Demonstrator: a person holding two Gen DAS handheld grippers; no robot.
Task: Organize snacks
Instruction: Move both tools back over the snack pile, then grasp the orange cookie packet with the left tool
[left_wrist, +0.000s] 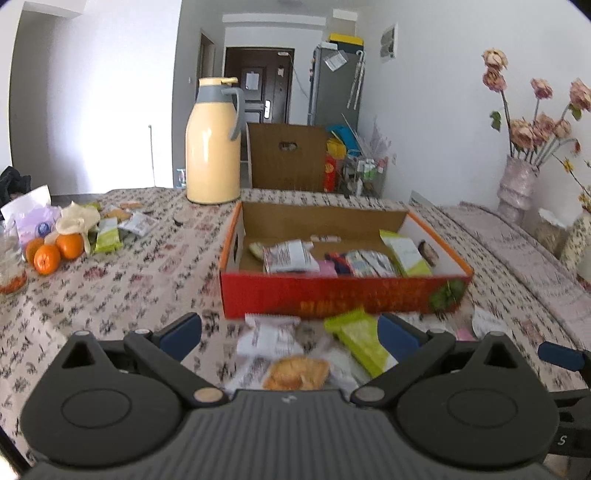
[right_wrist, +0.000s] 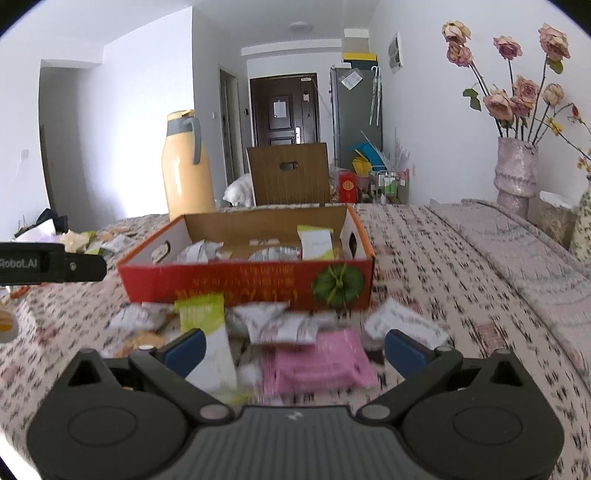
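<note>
While we face the box (left_wrist: 332, 295) (red):
Left gripper (left_wrist: 290, 338): spread, empty.
Right gripper (right_wrist: 295, 349): spread, over pink packet (right_wrist: 317, 363).

Motion blur smears the snack packets (right_wrist: 280, 325) before the red box (right_wrist: 247, 284); its print is unreadable, and its wall hides the lower contents.

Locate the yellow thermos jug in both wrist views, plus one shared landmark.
Left wrist: yellow thermos jug upper left of centre, standing behind the red box's far left corner.
Right wrist: jug left of centre, behind the box's left end.
Shared landmark: red cardboard box holding snack packets.
</note>
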